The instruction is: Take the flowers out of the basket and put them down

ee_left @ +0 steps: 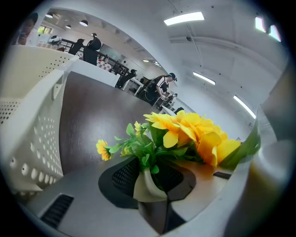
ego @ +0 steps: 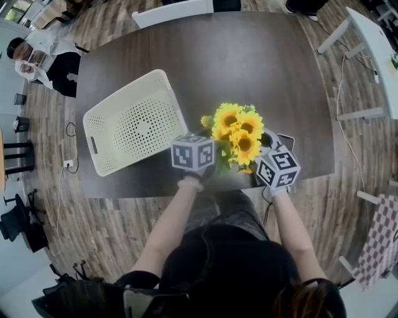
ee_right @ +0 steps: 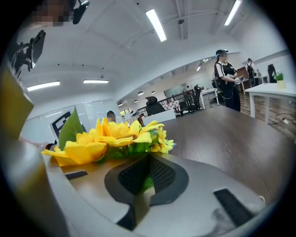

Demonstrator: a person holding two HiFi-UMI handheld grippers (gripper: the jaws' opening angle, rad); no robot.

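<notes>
A bunch of yellow sunflowers point(ego: 237, 131) with green leaves hangs over the dark table's near edge, outside the basket. The cream perforated basket point(ego: 137, 121) lies tipped on the table to the left, with nothing visible inside. My left gripper point(ego: 214, 163) comes in from the left and is shut on the stems. In the left gripper view, the left gripper point(ee_left: 152, 178) pinches the wrapped stems of the flowers point(ee_left: 189, 134), with the basket point(ee_left: 32, 115) close at left. My right gripper point(ego: 254, 163) meets the bunch from the right. In the right gripper view, the right gripper point(ee_right: 145, 178) is shut on a green stem below the blooms point(ee_right: 111, 139).
The dark wooden table point(ego: 236, 62) stretches away beyond the flowers. A white chair back point(ego: 174, 11) stands at its far edge. White desks point(ego: 373, 49) are at right and a checkered chair point(ego: 379, 242) at lower right. A seated person point(ego: 43, 59) is at upper left.
</notes>
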